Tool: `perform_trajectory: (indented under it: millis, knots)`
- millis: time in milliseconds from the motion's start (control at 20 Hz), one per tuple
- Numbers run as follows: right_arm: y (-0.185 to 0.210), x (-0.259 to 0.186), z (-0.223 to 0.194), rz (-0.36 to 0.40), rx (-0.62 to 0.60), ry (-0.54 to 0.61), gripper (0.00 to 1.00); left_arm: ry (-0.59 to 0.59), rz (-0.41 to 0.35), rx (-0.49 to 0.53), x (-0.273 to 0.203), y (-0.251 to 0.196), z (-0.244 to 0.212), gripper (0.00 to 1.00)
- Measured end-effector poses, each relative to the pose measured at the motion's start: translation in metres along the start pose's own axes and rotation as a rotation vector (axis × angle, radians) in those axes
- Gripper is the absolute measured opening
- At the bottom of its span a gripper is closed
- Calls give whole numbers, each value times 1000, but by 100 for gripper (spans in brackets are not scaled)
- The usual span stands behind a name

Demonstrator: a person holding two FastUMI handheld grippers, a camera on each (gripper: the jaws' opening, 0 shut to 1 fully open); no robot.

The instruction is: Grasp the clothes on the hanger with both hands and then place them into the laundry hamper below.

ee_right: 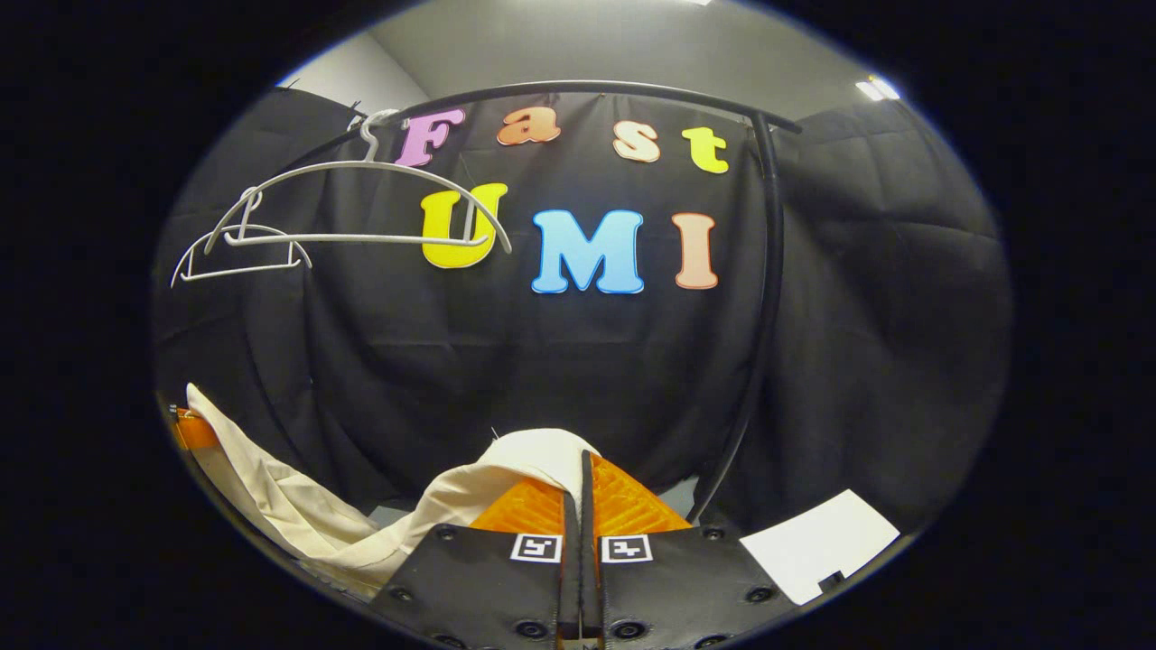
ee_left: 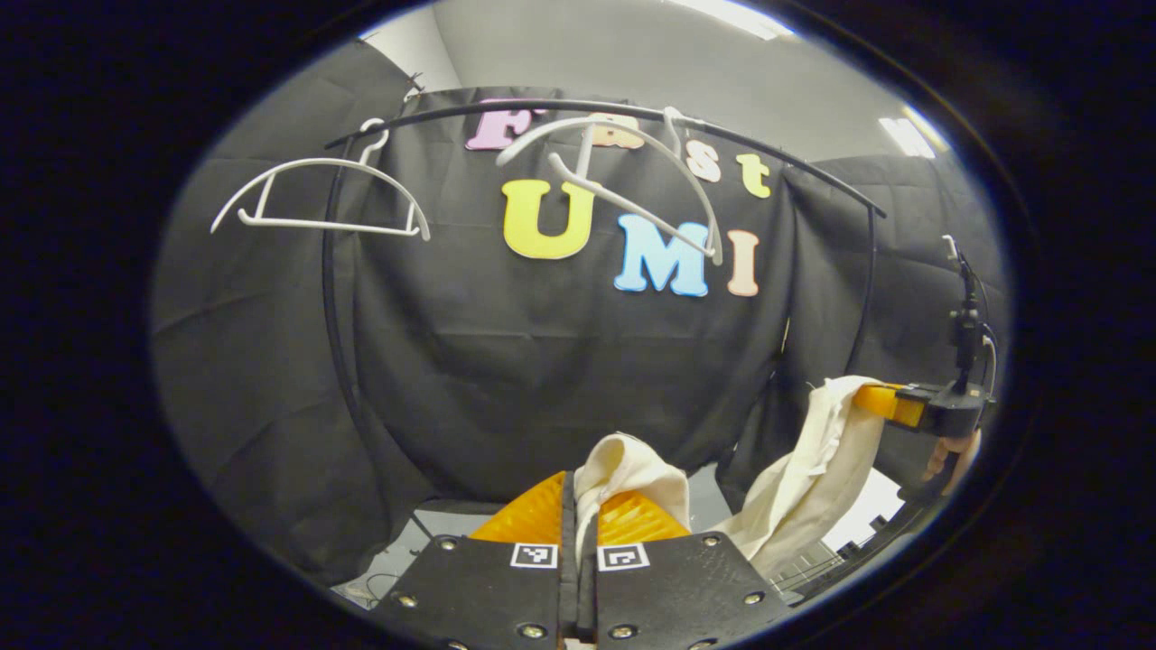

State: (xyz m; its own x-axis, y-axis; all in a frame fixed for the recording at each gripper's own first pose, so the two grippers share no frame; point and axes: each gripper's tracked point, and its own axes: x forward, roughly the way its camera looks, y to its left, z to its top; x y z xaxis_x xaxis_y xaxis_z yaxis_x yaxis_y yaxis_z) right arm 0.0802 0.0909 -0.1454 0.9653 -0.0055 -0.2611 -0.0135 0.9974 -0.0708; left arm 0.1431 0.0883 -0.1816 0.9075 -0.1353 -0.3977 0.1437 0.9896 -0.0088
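Observation:
A cream garment [ee_left: 804, 478] hangs stretched between my two grippers, off the hangers. My left gripper [ee_left: 578, 506] is shut on one bunched end of the garment [ee_left: 623, 465], which pokes up between its orange fingers [ee_left: 528, 515]. My right gripper [ee_right: 581, 492] is shut on the other end of the garment [ee_right: 533, 451], and the cloth trails down to the left [ee_right: 271, 496]. In the left gripper view the right gripper [ee_left: 903, 406] shows at the far right with a hand under it. Two bare white hangers [ee_left: 316, 194] [ee_left: 623, 171] hang on the black rail [ee_left: 587, 113]. The hamper is hidden.
The black clothes rack has curved uprights [ee_right: 763, 298] [ee_left: 334, 298] in front of the black cloth wall. A white sheet [ee_right: 817, 542] lies low at the right in the right gripper view. Grey floor [ee_left: 433, 528] shows below the rack.

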Motion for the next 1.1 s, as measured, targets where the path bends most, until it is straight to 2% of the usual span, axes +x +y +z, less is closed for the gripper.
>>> perform_trajectory:
  millis: [300,700,1100]
  knots:
    - [8,-4,-60,5,60,149,2,112,6,17,15,0,-44,1]
    - [23,-3,-119,63,9,307,2,251,4,39,22,-3,-96,1]
    - [22,-3,-166,63,-28,465,2,352,-22,52,37,-13,-147,1]
